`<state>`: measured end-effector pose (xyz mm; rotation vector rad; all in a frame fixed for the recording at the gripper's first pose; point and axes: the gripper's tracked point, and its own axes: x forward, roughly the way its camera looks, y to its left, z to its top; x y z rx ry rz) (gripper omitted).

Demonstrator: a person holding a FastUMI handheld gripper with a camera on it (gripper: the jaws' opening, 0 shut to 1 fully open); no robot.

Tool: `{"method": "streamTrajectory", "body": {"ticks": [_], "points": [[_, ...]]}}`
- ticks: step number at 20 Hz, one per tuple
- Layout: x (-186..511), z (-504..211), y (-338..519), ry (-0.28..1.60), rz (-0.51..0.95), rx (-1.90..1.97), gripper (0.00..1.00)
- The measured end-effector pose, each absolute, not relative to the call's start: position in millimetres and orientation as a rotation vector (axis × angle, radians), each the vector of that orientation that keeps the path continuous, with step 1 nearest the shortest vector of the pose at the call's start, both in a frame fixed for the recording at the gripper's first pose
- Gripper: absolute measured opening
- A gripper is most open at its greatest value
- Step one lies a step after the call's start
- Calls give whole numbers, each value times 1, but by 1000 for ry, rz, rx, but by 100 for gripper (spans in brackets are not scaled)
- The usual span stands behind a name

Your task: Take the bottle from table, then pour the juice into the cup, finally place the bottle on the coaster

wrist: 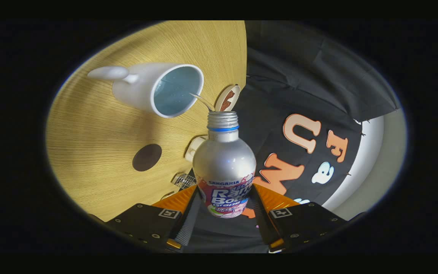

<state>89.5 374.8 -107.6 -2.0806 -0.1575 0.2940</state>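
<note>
- The gripper [224,199] was clamped on the bottle [224,167], one finger pressed to each side of its labelled lower body
- The bottle was a smooth, matte silver metal one with a rounded shoulder, a blue ring at the neck and a bare threaded mouth, its cap off
- A thin, clear stream [200,99] arced from the mouth into the cup [158,88], so the bottle was tipped toward it
- The cup was a glossy white ceramic mug with a curved handle and a pale blue inner wall, standing on the table [89,137] just beyond the bottle's mouth
- The table had a light wood grain of fine parallel lines and a straight edge against the black cloth
- A round, flat coaster [227,97] with a pale rim and reddish-brown face lay near the table edge, just behind the bottle's mouth
- A dark oval patch [147,157] sat on the wood beside the bottle
- A small white cap-like piece [194,147] lay close to the bottle's shoulder; what it was could not be told
</note>
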Motion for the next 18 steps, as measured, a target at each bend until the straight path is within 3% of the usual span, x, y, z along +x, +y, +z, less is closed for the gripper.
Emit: {"method": "streamTrajectory", "body": {"ticks": [18], "points": [[86, -98, 383, -180, 291, -2155, 71]]}}
